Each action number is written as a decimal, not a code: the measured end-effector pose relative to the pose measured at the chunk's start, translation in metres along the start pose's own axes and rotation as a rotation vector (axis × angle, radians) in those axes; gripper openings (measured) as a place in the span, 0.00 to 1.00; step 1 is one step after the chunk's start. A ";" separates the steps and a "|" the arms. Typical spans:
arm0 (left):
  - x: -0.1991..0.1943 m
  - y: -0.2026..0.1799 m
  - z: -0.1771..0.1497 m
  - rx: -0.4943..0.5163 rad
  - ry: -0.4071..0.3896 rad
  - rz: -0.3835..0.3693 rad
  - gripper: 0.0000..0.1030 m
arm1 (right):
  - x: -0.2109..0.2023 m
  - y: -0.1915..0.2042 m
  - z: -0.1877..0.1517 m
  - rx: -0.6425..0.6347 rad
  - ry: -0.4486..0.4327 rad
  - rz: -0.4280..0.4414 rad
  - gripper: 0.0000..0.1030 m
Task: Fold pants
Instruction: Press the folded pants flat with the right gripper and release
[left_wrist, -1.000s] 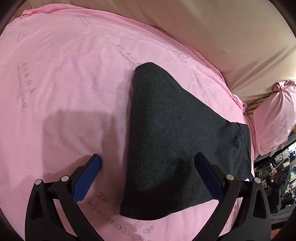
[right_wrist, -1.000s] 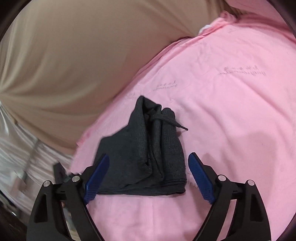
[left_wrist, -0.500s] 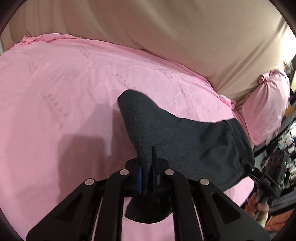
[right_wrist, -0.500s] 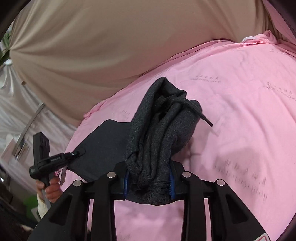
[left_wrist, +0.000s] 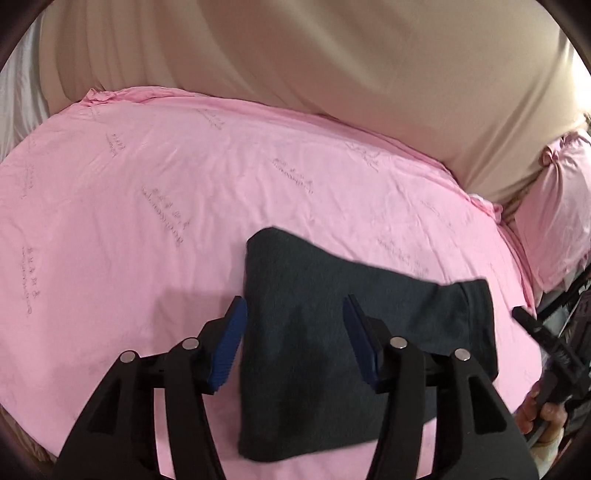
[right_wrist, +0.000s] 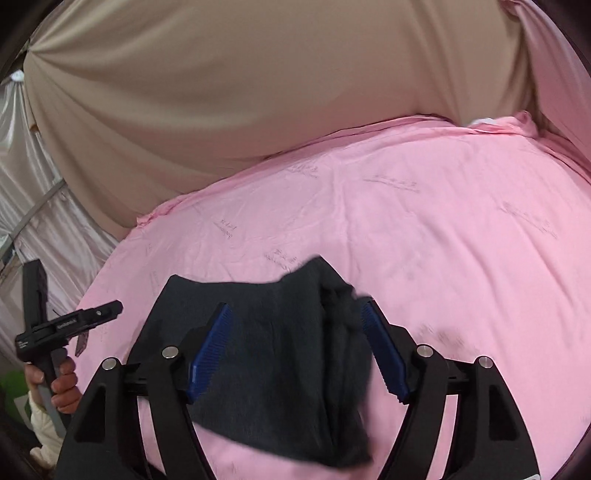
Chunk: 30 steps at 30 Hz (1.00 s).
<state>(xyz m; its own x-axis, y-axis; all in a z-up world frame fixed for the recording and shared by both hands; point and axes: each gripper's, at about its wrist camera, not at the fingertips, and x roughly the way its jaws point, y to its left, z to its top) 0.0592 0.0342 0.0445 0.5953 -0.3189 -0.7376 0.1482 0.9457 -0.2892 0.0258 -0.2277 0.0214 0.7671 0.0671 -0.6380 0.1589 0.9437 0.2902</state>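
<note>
Left claw (left_wrist: 293, 341): seen with its jaws parted and nothing pinched; half a second ago the blue pads were clamped on a fold of the dark fabric, and the jaws have just been opening. The pants are seen lying below and between the pads, not pressed by them.
Right claw (right_wrist: 295, 350): seen spread wide, its jaws having just been opening; half a second ago a bunched roll of fabric was squeezed between the pads. The bunched edge now lies against or just beside the right pad; whether it is touched cannot be told through the blur.
Pants (left_wrist: 332, 350): dark grey, now released and laid as a folded slab on the pink sheet, near its front edge; a second ago they were spread flatter and longer. In the right wrist view the pants (right_wrist: 280, 354) show a flat panel at left and a rumpled thick edge at right.
Pink sheet (left_wrist: 147, 221): wrinkled, printed with faint lettering, carrying the pants only.
Hands: a hand (right_wrist: 61, 384) is seen gripping the other claw's handle at the far left of the right wrist view.
Beige drape (left_wrist: 369, 74): hung behind the sheet.
Containers: none can be made out.
</note>
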 end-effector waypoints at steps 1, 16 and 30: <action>0.008 -0.006 0.004 -0.001 0.001 -0.005 0.54 | 0.014 -0.005 0.003 0.002 0.033 -0.007 0.63; 0.079 0.017 -0.011 -0.007 0.134 0.166 0.59 | -0.023 -0.010 -0.011 0.050 -0.068 -0.017 0.20; 0.004 -0.011 -0.064 0.084 0.090 0.112 0.61 | -0.034 0.038 -0.070 -0.138 0.062 -0.072 0.09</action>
<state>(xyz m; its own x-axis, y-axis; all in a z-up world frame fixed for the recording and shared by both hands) 0.0097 0.0189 0.0057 0.5395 -0.2123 -0.8148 0.1528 0.9763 -0.1533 -0.0379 -0.1718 0.0044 0.7160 0.0134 -0.6980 0.1219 0.9821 0.1439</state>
